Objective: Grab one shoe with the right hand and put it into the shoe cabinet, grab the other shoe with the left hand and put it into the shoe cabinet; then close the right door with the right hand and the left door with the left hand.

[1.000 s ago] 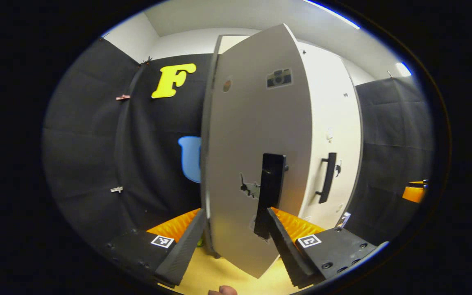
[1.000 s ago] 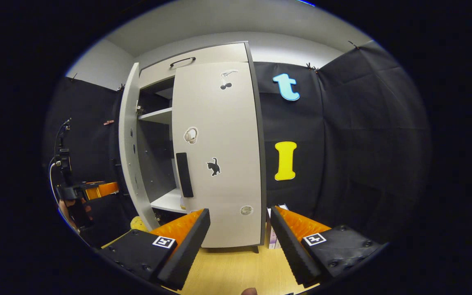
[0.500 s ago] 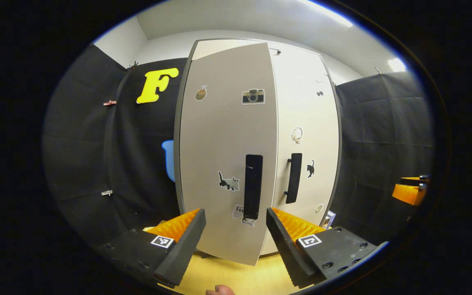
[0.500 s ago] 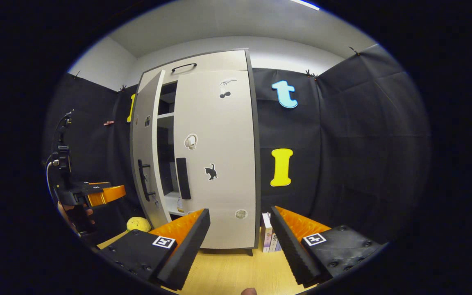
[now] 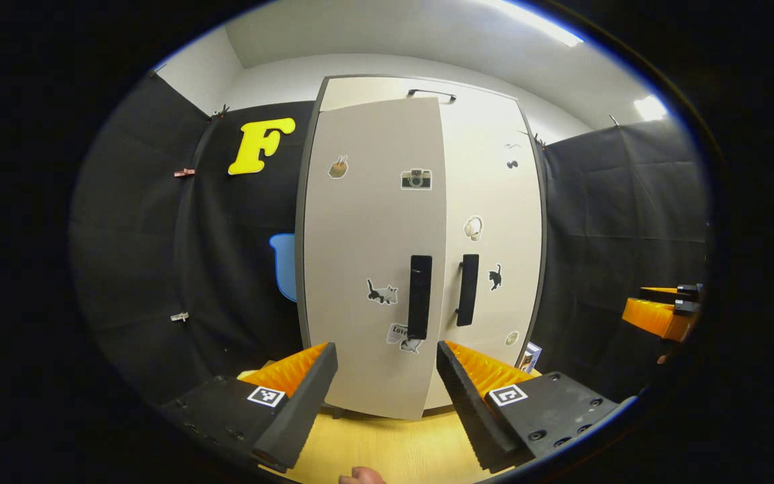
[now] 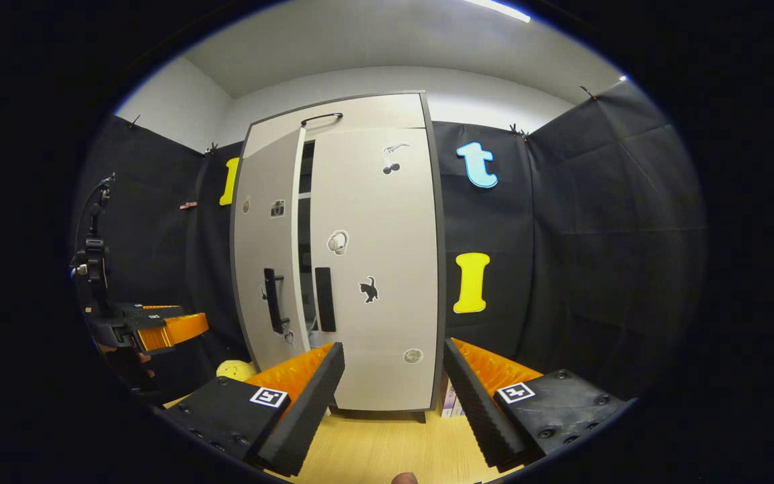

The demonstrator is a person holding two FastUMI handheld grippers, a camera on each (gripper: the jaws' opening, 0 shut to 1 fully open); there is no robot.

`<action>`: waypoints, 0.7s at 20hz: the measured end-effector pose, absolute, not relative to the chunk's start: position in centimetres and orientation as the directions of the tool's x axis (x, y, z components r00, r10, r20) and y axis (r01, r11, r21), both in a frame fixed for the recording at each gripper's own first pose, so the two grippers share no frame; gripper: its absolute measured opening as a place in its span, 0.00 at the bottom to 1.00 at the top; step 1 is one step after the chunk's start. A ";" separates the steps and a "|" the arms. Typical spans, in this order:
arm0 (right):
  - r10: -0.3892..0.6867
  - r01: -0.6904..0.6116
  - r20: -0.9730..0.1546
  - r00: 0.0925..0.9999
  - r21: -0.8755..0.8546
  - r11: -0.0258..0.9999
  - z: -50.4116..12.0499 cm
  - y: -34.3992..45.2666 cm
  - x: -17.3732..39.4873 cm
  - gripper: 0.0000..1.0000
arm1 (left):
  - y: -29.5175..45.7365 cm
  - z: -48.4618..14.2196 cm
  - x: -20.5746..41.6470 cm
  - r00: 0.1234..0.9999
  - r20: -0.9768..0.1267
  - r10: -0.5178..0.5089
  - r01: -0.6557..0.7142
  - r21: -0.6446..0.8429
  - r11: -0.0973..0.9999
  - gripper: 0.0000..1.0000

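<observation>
The pale shoe cabinet [image 5: 420,94] stands against the black wall. Its right door [image 5: 494,222] is shut, with a dark handle [image 5: 467,289]. The left door [image 5: 370,269] with its dark handle [image 5: 419,296] is almost shut and its edge still stands a little proud. In the right gripper view a narrow dark gap [image 6: 305,228] shows between the left door [image 6: 266,269] and the right door [image 6: 377,269]. My left gripper [image 5: 385,346] is open, a short way in front of the left door and touching nothing. My right gripper [image 6: 394,345] is open before the right door. The doors hide the cabinet's inside.
Light wooden floor [image 6: 373,444] lies under both grippers. A yellow soft object [image 6: 236,370] sits on the floor at the cabinet's left foot. Some books [image 6: 451,400] stand against its right side. Black cloth walls close in both sides.
The left door has swung from wide open to nearly shut. Both grippers have drawn back from the cabinet, so more of it shows. The right door has stayed shut.
</observation>
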State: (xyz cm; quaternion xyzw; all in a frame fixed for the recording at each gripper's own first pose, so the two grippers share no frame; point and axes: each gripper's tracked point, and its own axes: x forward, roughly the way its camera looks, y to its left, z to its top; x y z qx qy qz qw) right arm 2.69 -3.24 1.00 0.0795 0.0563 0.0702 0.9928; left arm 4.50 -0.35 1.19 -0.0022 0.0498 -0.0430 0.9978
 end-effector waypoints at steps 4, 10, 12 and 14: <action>0.144 -0.129 -0.083 0.986 0.163 0.978 1.8 -2.1 1.8 0.97 | 0.6 1.9 3.0 0.993 -0.085 -0.078 0.076 -0.025 0.997 0.94; 0.132 -0.120 -0.067 0.989 0.158 0.980 2.4 -1.1 1.2 0.97 | 1.5 1.7 1.8 0.994 -0.084 -0.066 0.065 -0.020 0.998 0.94; 0.134 -0.122 -0.070 0.988 0.158 0.980 2.3 -0.8 1.1 0.97 | 1.7 1.7 1.5 0.994 -0.084 -0.068 0.067 -0.020 0.998 0.94; 0.139 -0.126 -0.077 0.987 0.160 0.979 2.1 -0.4 1.1 0.97 | 1.9 1.7 1.5 0.994 -0.083 -0.069 0.067 -0.021 0.998 0.94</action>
